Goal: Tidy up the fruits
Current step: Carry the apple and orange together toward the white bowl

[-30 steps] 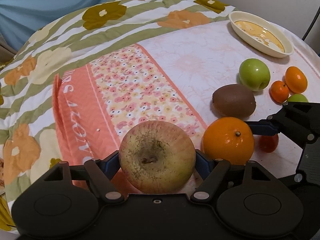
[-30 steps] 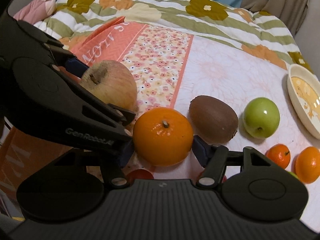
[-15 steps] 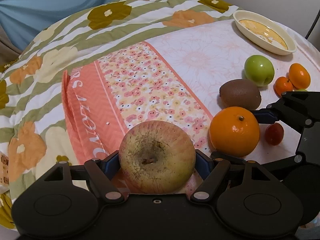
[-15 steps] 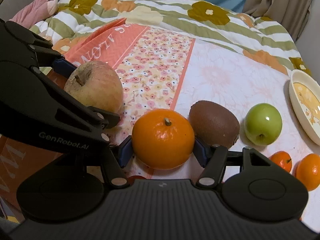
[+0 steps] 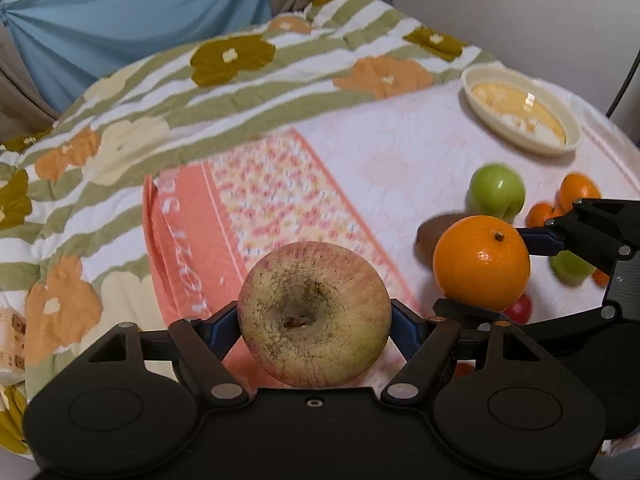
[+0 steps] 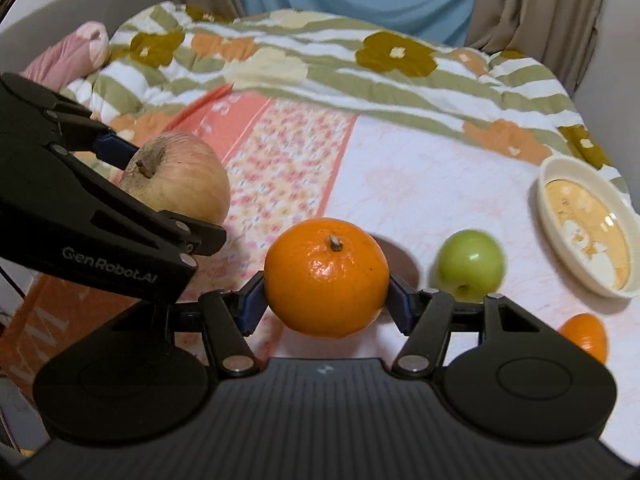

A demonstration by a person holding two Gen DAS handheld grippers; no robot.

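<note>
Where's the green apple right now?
In the right wrist view the green apple sits on the bedspread, lower right, between the orange in the right tool and the cream dish.

Glossy orange (image 6: 326,278), russeted apple (image 5: 314,318) (matt), quilted cloth (image 5: 132,120)

Orange (image 6: 326,278) right of apple (image 6: 176,178); dish (image 6: 586,228) far right.

Wide bare stretch of the pale floral bedspread (image 6: 420,184) lies open ahead, up to the cream oval dish (image 6: 560,176) at the right edge. Nearer, the green apple (image 6: 470,266) and small tangerine (image 6: 586,332) crowd the right side; a kiwi (image 5: 430,230) sits half hidden behind the held orange (image 6: 326,278)
</note>
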